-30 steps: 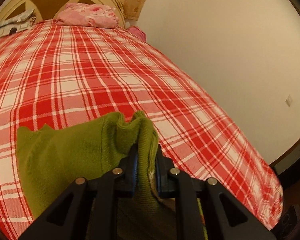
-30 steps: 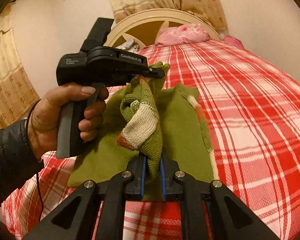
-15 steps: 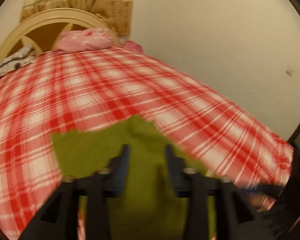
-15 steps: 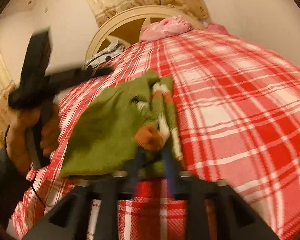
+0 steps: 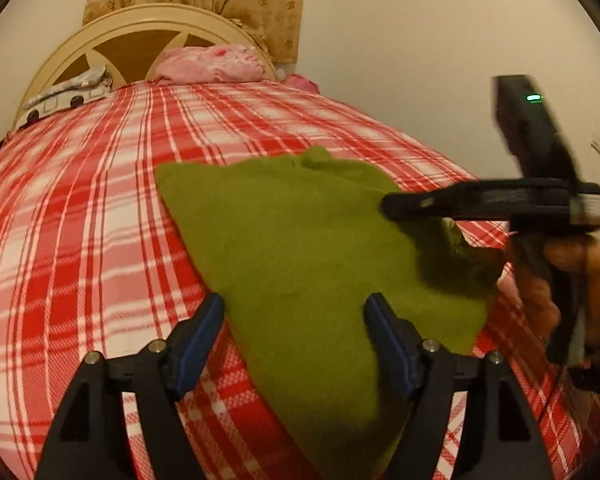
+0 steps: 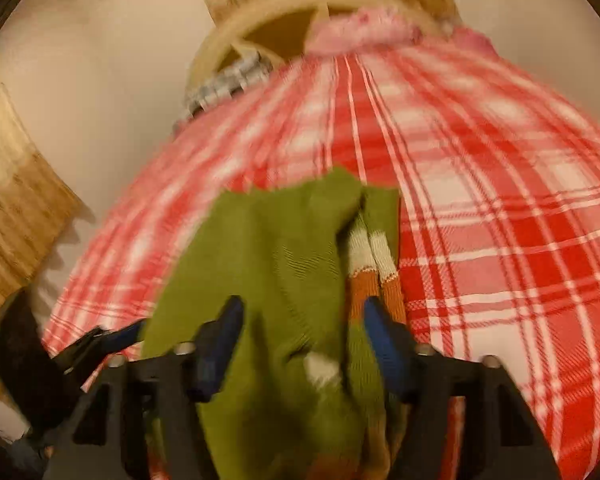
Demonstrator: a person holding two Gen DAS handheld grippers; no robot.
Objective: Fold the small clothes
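Both my left tongs [image 5: 294, 340] and right tongs [image 6: 302, 340] have just let go and now gape wide over the green knit garment [image 5: 300, 240], dropped flat on the plaid bed [image 5: 80, 240] at twelve o'clock, ready for folding.

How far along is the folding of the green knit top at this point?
Done: the green knit top lies on the plaid bedspread, with its striped sleeve laid along one edge, seemingly folded in. In hand: nothing; the left gripper and right gripper both hover over it with jaws open. Left: it is not yet a compact bundle, so at least one more fold probably remains.
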